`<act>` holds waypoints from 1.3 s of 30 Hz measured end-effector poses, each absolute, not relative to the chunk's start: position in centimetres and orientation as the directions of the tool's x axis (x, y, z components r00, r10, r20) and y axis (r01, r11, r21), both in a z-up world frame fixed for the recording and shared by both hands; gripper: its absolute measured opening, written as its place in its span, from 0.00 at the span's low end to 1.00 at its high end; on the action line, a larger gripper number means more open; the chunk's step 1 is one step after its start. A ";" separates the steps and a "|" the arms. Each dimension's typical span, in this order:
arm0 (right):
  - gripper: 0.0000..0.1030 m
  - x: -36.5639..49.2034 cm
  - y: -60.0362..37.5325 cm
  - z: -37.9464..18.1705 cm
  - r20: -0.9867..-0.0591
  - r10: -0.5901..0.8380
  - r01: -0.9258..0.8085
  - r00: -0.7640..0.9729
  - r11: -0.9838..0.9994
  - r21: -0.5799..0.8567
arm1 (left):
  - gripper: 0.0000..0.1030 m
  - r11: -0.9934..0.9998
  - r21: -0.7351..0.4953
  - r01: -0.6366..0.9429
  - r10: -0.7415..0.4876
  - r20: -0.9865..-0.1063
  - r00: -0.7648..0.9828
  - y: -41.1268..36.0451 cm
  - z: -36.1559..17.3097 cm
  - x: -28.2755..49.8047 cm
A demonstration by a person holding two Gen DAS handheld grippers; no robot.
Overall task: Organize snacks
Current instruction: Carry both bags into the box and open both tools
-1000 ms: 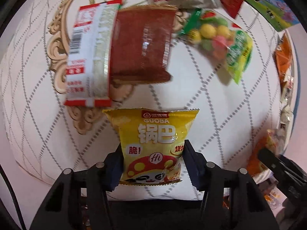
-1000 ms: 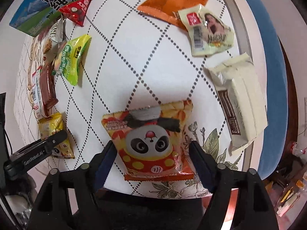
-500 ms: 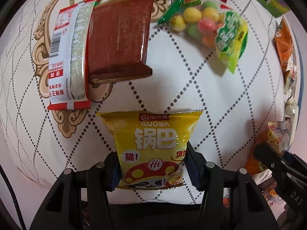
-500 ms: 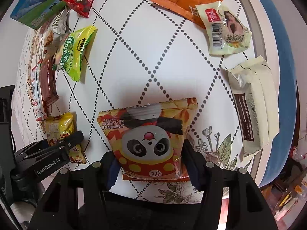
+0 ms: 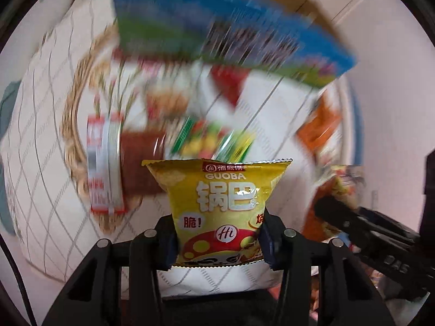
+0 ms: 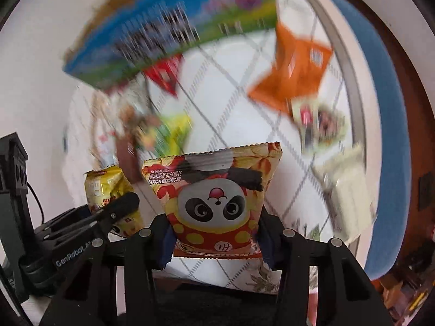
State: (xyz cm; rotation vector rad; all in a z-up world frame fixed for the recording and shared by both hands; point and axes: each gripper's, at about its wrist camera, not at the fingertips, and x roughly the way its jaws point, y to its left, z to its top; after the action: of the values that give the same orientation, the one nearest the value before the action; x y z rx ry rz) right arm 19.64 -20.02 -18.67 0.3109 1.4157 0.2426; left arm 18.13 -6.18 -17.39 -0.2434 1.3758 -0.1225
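Both packets lifted: left claw (image 5: 218, 240) clamps yellow packet (image 5: 217, 203), right claw (image 6: 214, 237) panda packet (image 6: 214, 198).

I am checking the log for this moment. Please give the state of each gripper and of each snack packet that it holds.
left gripper: shut on the yellow packet
yellow packet: sealed, upright, gripped at its lower part
right gripper: shut on the panda packet
panda packet: sealed, upright, gripped at its lower part

Bare tablecloth (image 6: 231, 92) lies open between green candy bag (image 6: 174, 133) and orange packet (image 6: 296, 76).
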 end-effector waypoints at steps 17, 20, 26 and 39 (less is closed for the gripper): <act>0.51 45.0 -18.5 -9.7 -0.934 0.202 -0.050 0.295 0.979 0.196 | 0.44 0.996 -0.082 -0.027 -0.068 -0.941 0.331 0.3 -8.0 45.2; 0.51 49.2 -18.1 -11.2 -0.953 0.172 -0.042 0.250 0.985 0.167 | 0.44 0.998 -0.047 -0.047 -0.032 -0.963 0.269 1.7 -10.3 49.3; 0.51 54.3 -16.4 -14.3 -0.982 0.071 -0.077 0.174 0.995 0.059 | 0.44 0.996 0.016 -0.086 0.030 -0.985 0.169 3.8 -14.9 54.0; 0.97 57.6 -15.9 -18.8 -0.994 0.029 -0.065 0.108 0.998 0.022 | 0.88 0.996 0.028 -0.089 0.039 -0.992 0.121 5.0 -17.3 56.4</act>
State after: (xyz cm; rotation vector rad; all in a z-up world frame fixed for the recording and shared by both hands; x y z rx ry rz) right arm 57.58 -15.94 -18.81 -0.0294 1.4606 0.0696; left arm 56.42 4.96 -17.26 -0.0412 1.4463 0.0929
